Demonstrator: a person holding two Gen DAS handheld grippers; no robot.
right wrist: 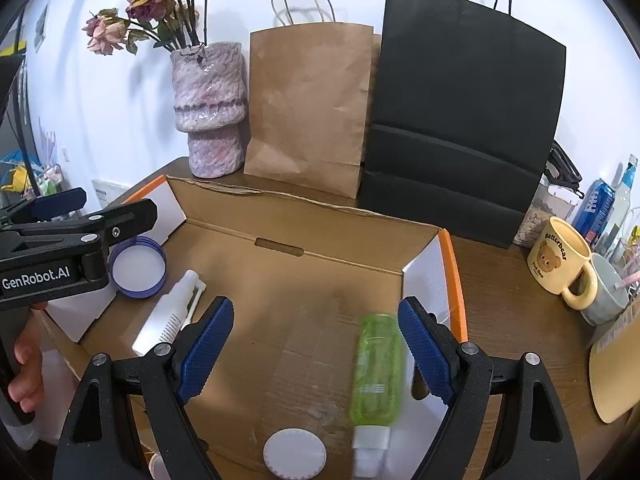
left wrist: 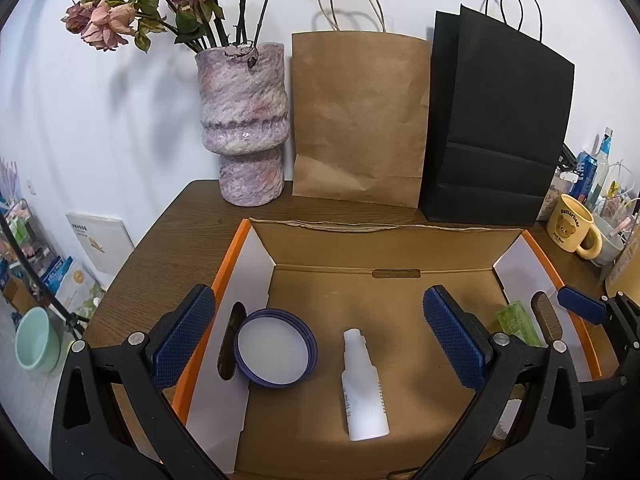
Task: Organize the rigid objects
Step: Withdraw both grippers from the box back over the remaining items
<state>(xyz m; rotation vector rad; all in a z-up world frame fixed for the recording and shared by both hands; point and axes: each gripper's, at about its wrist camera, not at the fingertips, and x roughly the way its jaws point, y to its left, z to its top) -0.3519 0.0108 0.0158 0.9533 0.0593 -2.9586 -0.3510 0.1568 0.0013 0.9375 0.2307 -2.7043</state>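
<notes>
My left gripper [left wrist: 320, 332] is spread wide and holds nothing, hovering over the left half of the cardboard box [left wrist: 384, 236] that sits on the desk [left wrist: 180, 216]. Going left to right inside the box: blue-rimmed round lid [left wrist: 274, 350] lies by the left wall, touching the white inner flap. Just beside it, apart, the white bottle [left wrist: 364, 390] lies on its side on the box floor, neck pointing to the far wall. Near the right wall the green bottle [right wrist: 376, 368] is blurred; it lies lengthwise with its white cap toward me, just beside the right-hand blue pad. A white round ribbed cap [right wrist: 295, 458] lies at the near edge of the box floor, left of the green bottle.

My right gripper [right wrist: 316, 344] is also spread, pinching nothing; the green bottle is between the pads but I cannot tell if it touches one.

Along the far edge of the desk: pink vase [left wrist: 244, 120] with dried roses, brown paper bag [left wrist: 360, 116], black paper bag [left wrist: 496, 120]. Yellow bear mug [right wrist: 560, 268] stands toward the right edge.
</notes>
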